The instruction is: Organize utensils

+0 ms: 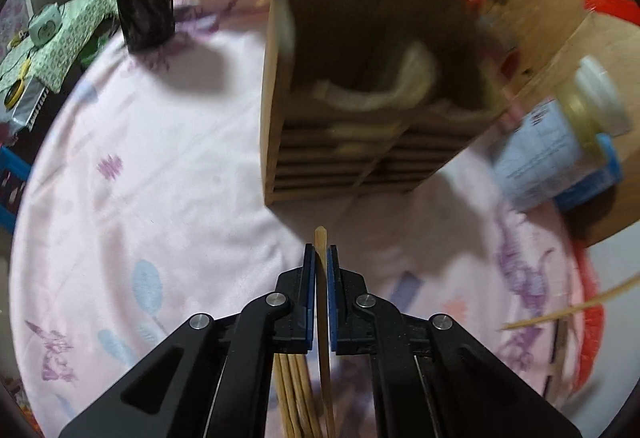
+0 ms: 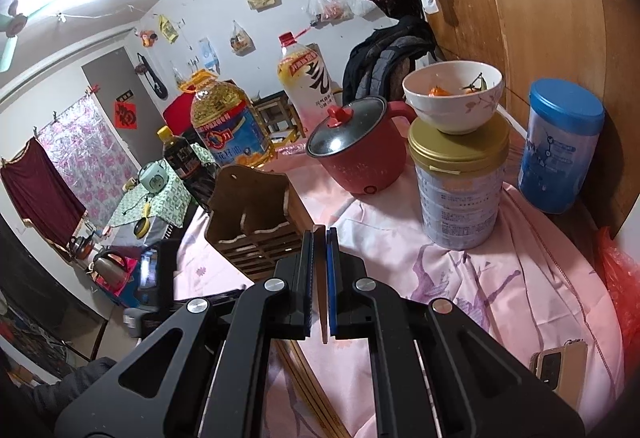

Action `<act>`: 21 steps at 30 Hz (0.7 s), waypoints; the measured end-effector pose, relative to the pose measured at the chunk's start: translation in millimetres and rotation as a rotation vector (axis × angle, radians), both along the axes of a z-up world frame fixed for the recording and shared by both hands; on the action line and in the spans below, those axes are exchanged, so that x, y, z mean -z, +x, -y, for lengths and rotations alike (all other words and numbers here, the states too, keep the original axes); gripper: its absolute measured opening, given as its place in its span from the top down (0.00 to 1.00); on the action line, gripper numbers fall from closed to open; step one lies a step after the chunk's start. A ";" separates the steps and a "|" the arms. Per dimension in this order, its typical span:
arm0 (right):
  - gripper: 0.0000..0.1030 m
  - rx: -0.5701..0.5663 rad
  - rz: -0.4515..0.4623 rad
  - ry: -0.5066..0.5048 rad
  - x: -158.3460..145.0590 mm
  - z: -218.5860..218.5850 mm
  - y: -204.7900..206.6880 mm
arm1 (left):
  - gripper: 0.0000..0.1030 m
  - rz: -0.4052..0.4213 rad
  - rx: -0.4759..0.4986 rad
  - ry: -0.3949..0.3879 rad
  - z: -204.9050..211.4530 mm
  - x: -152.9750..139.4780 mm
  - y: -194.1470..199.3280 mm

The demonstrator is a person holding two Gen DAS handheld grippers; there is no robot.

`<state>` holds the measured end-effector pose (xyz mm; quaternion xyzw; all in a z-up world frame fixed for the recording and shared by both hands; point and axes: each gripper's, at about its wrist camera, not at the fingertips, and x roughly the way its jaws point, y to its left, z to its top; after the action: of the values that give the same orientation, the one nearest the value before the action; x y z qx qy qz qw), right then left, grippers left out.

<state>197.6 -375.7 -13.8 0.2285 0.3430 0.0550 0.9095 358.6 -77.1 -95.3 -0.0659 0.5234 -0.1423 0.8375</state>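
The left gripper (image 1: 319,250) is clamped on a single chopstick (image 1: 321,238), whose tip pokes out just short of the wooden utensil holder (image 1: 360,142). More loose chopsticks (image 1: 294,394) lie on the pink cloth (image 1: 160,178) of the worktop, nearer than the holder. The right gripper (image 2: 319,234) pinches another chopstick (image 2: 321,302), the holder (image 2: 256,222) ahead to its left. Beyond the holder stand a red pot (image 2: 356,154) and an oil bottle (image 2: 228,122).
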 end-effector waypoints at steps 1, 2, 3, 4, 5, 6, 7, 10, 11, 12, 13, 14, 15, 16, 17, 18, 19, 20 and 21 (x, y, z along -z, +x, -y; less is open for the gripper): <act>0.93 -0.001 0.006 0.002 -1.4 -0.6 -0.4 | 0.94 0.019 0.003 -0.007 -1.4 -11.2 -3.9; 0.93 -0.006 0.015 0.004 -3.8 -2.2 -0.8 | 0.94 0.043 0.005 -0.011 -2.9 -23.7 -6.8; 0.93 -0.009 0.020 0.004 -5.1 -3.3 -1.2 | 0.94 0.067 0.007 -0.014 -3.5 -36.5 -9.7; 0.93 -0.013 0.027 0.004 -6.9 -5.3 -1.6 | 0.94 0.096 0.007 -0.021 -3.8 -52.2 -13.2; 0.93 -0.018 0.034 0.004 -9.3 -7.6 -1.7 | 0.94 0.122 0.007 -0.027 -3.7 -66.2 -16.6; 0.93 -0.024 0.043 0.004 -12.2 -10.2 -1.5 | 0.94 0.155 0.005 -0.033 -5.1 -82.6 -20.2; 0.93 -0.029 0.050 0.002 -14.6 -12.7 -1.3 | 0.94 0.176 0.001 -0.037 -4.0 -93.6 -22.5; 0.93 -0.048 0.078 -0.008 -25.6 -19.8 2.7 | 0.94 0.236 -0.007 -0.064 -6.0 -132.3 -23.8; 0.93 -0.057 0.091 -0.013 -31.2 -22.0 5.3 | 0.94 0.259 -0.005 -0.069 -5.8 -146.4 -23.9; 0.93 -0.064 0.102 -0.017 -35.9 -23.2 7.3 | 0.94 0.283 -0.002 -0.070 -5.9 -159.8 -22.8; 0.93 -0.072 0.120 -0.025 -43.5 -24.4 11.5 | 0.94 0.316 0.002 -0.071 -7.3 -179.8 -19.8; 0.93 -0.079 0.136 -0.032 -50.5 -25.3 15.7 | 0.94 0.341 0.004 -0.074 -5.6 -194.4 -19.4; 0.93 -0.084 0.149 -0.039 -56.0 -26.1 19.8 | 0.94 0.367 0.009 -0.078 -5.9 -210.9 -17.7; 0.93 -0.090 0.163 -0.047 -62.1 -27.4 24.8 | 0.94 0.399 0.016 -0.079 -4.9 -229.1 -15.1; 0.93 -0.095 0.180 -0.057 -69.5 -28.6 32.6 | 0.94 0.431 0.016 -0.075 -3.6 -245.3 -11.9; 0.93 -0.099 0.191 -0.061 -73.8 -29.8 37.2 | 0.94 0.451 0.014 -0.071 -2.5 -255.3 -8.6; 0.93 -0.103 0.201 -0.063 -78.0 -31.1 43.6 | 0.94 0.482 0.009 -0.062 -1.9 -267.3 -4.2; 0.93 -0.106 0.210 -0.066 -81.8 -32.4 49.9 | 0.94 0.508 0.001 -0.049 -1.9 -274.8 -1.2; 0.93 -0.108 0.221 -0.073 -85.2 -34.9 58.0 | 0.94 0.528 -0.009 -0.035 -0.9 -279.8 1.7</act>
<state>255.6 -340.9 71.4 0.1690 0.2543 0.1164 0.9451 360.3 -76.3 184.5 -0.0431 0.2838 -0.1600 0.9444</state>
